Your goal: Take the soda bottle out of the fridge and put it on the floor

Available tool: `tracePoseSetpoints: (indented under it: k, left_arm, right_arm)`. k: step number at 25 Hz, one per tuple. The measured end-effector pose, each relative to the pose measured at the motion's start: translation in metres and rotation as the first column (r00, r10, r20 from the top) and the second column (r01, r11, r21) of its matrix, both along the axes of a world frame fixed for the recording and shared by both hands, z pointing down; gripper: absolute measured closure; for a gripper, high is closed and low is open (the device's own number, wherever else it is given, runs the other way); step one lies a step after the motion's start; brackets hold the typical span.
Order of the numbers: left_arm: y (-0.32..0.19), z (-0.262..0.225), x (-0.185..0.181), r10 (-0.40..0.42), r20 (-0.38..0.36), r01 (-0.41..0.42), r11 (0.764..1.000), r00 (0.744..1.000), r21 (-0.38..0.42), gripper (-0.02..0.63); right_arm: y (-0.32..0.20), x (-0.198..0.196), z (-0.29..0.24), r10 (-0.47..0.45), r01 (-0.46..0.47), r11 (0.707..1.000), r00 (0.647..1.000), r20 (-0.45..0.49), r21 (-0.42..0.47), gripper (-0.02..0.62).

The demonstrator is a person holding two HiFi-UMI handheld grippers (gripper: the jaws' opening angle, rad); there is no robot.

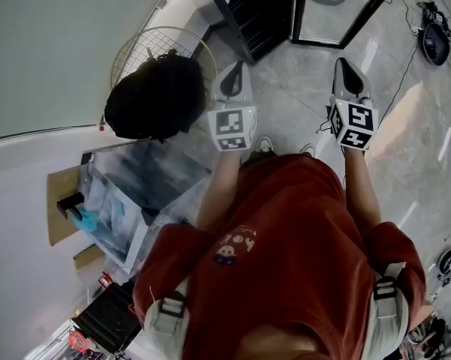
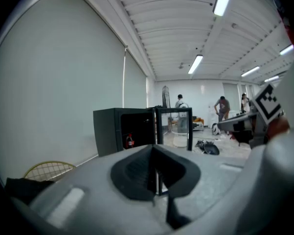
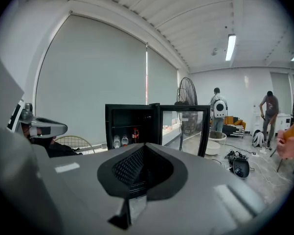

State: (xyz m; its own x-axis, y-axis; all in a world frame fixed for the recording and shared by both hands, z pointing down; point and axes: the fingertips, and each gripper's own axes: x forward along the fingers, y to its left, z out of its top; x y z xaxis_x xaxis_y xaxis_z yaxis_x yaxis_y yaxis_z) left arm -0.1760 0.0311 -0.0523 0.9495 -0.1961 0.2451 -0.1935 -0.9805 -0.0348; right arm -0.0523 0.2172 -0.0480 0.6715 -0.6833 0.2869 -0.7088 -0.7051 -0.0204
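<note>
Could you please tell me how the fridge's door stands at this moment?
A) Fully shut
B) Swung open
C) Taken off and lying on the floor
B: in the right gripper view the glass door stands upright, swung out to the right of the fridge, so the shelves inside are in plain sight.

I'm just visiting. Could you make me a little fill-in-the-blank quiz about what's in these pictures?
1. The glass door of the small black fridge stands ____.
2. The red soda bottle sits inside the ____.
3. The left gripper and the right gripper both hold ____.
Missing words: open; fridge; nothing.
</note>
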Motion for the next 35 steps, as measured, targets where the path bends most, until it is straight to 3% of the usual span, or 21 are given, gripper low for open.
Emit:
tracePoseSetpoints:
  k: [21, 29, 35]
  left_arm:
    - [-0.092, 0.017, -0.042, 0.018, -0.007, -0.018, 0.999, 1.0, -0.03, 0.606]
    - [-0.098, 0.025, -0.014, -0.005, -0.014, 0.005, 0.999, 1.0, -0.05, 0.606]
    - [-0.077, 0.043, 0.038, -0.034, 0.03, 0.036, 0.998, 0.999, -0.053, 0.606]
  right_arm:
    - [-0.103, -0.038, 0.011, -0.008, 0.008, 1.0, 1.0, 0.011, 0.009, 0.595]
    - [-0.112, -0.01, 0.021, -0.032, 0.032, 0.999, 0.999, 0.023, 0.006, 0.595]
    - [-0.092, 0.047, 0.031, -0.068, 0.067, 0.998, 0.996, 0.06, 0.022, 0.595]
